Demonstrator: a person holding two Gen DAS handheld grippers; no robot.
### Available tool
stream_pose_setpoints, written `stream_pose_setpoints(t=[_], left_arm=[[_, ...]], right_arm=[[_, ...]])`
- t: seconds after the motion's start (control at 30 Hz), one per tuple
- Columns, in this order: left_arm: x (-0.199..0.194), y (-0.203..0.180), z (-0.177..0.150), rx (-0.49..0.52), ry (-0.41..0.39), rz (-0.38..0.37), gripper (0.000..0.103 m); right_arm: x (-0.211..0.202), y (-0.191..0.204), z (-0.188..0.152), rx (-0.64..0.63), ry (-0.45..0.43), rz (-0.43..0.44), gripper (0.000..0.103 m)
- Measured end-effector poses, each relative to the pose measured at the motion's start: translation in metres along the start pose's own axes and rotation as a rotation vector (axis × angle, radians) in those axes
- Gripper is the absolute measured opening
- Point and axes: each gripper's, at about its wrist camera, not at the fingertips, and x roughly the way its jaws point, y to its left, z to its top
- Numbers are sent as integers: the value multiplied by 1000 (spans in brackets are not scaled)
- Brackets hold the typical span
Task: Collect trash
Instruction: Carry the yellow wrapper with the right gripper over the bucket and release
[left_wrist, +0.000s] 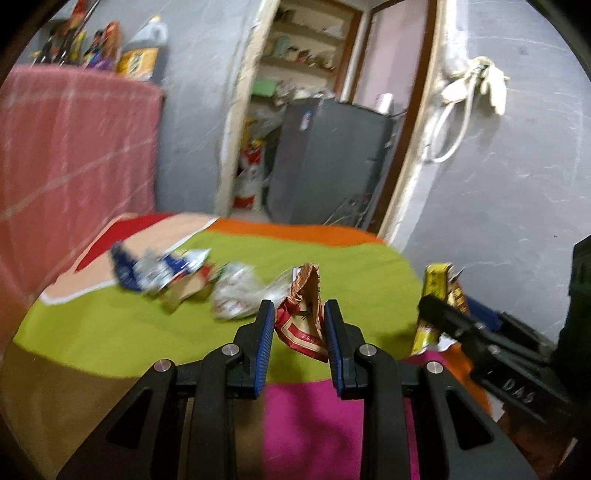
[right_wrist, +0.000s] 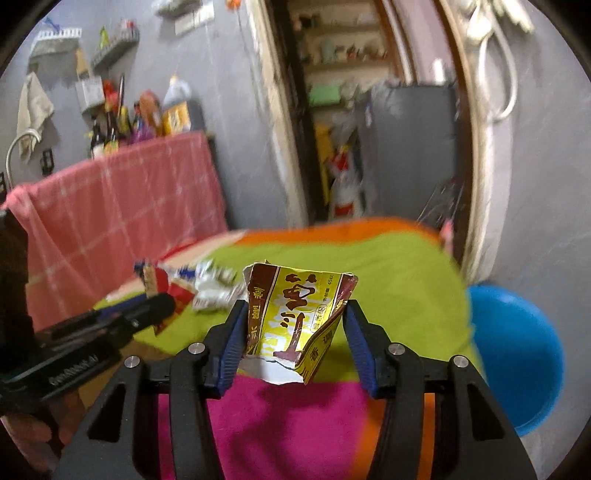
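Observation:
My left gripper (left_wrist: 299, 304) is shut on a crumpled red and brown wrapper (left_wrist: 301, 328), held above the green part of a many-coloured cloth (left_wrist: 110, 325). My right gripper (right_wrist: 295, 304) is shut on a torn yellow and brown wrapper (right_wrist: 295, 321), its blue pads pressing both sides. In the left wrist view the right gripper (left_wrist: 443, 314) shows at the right edge with the yellow wrapper (left_wrist: 436, 284). In the right wrist view the left gripper (right_wrist: 159, 302) shows at the left. More trash lies on the cloth: blue and silver wrappers (left_wrist: 159, 269) and a crumpled white wrapper (left_wrist: 236, 295).
A blue basin (right_wrist: 517, 350) stands on the floor right of the cloth-covered surface. A pink checked cloth (left_wrist: 74, 155) hangs at the left under bottles and packets. Beyond the far edge is a doorway with a grey cabinet (left_wrist: 325, 158). Grey walls stand behind.

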Motion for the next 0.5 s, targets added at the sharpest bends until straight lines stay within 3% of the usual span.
stream_pose_setpoints(t=[0.27, 0.5], left_arm=[[1, -71, 29, 55, -139, -127, 24], [21, -133, 45, 104, -185, -229, 25]], right_arm=[[-71, -39, 42, -72, -223, -177, 52], [-96, -85, 56, -87, -285, -307, 52]])
